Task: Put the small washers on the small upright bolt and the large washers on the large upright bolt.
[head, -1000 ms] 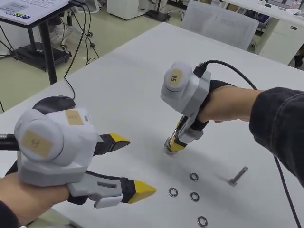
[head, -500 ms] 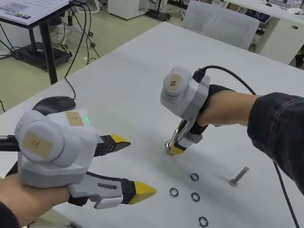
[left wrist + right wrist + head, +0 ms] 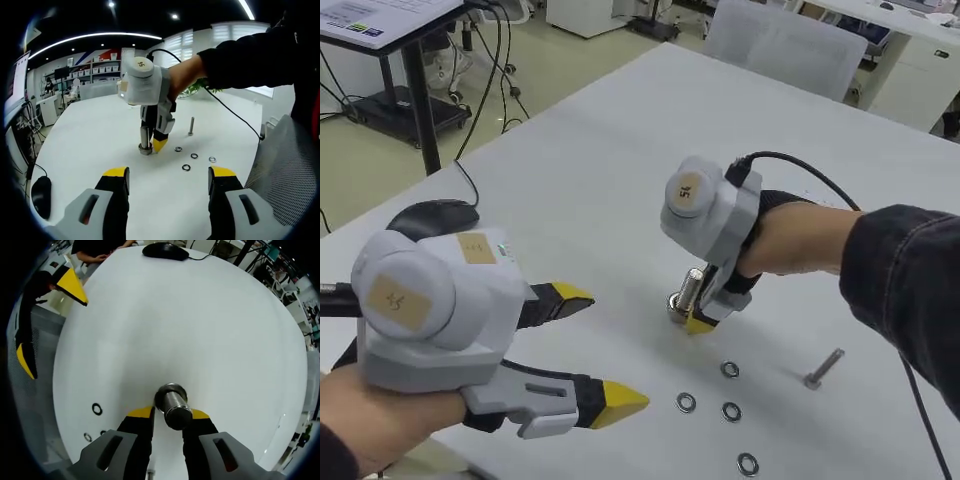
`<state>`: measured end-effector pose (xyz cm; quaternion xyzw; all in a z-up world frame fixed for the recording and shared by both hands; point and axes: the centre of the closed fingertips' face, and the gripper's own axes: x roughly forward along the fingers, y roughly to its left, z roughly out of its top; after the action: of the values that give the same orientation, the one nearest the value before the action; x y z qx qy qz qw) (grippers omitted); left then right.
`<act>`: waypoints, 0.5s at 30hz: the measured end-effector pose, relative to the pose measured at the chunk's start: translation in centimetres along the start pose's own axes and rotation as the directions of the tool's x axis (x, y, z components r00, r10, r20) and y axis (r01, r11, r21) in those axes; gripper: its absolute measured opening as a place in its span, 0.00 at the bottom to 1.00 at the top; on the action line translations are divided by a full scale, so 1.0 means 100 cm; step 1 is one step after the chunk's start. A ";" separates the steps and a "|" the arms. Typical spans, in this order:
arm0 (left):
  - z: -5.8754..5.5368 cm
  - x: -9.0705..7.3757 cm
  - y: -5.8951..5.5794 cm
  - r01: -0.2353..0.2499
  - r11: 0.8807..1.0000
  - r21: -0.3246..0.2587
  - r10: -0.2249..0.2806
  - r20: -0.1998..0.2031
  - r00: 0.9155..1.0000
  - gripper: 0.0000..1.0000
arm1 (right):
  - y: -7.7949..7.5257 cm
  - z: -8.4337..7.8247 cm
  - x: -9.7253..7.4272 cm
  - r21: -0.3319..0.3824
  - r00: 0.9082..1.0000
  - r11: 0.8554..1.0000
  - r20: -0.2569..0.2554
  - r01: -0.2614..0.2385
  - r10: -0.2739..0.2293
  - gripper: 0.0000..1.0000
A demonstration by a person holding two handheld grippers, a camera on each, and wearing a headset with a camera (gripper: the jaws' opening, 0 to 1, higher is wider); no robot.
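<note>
The right claw (image 3: 169,413) is closed narrowly on the large bolt (image 3: 172,404), its yellow tips against the shank on both sides. The bolt stands head-down on the white desk (image 3: 600,160), a stout steel cylinder, dull and shiny in bands. In the head view, four thin metal ring washers (image 3: 730,370) lie flat at 5 o'clock from it, apart from each other. A slim grey small bolt (image 3: 822,370) lies on its side at 4 o'clock. At 8 o'clock the left claw (image 3: 595,345) gapes wide, holding nothing. A black mouse (image 3: 435,215) sits at about 9 o'clock, well apart.
</note>
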<state>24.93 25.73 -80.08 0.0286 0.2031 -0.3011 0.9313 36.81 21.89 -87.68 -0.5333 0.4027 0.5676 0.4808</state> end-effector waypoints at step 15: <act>-0.001 0.001 0.000 0.004 1.000 0.000 -0.004 -0.002 1.000 0.63 | -0.002 0.001 0.002 0.024 1.000 1.000 0.015 -0.007 0.006 0.24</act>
<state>24.95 25.71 -80.22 0.0287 0.2038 -0.3028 0.9306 37.02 22.08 -87.85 -0.5219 0.4076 0.5683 0.4883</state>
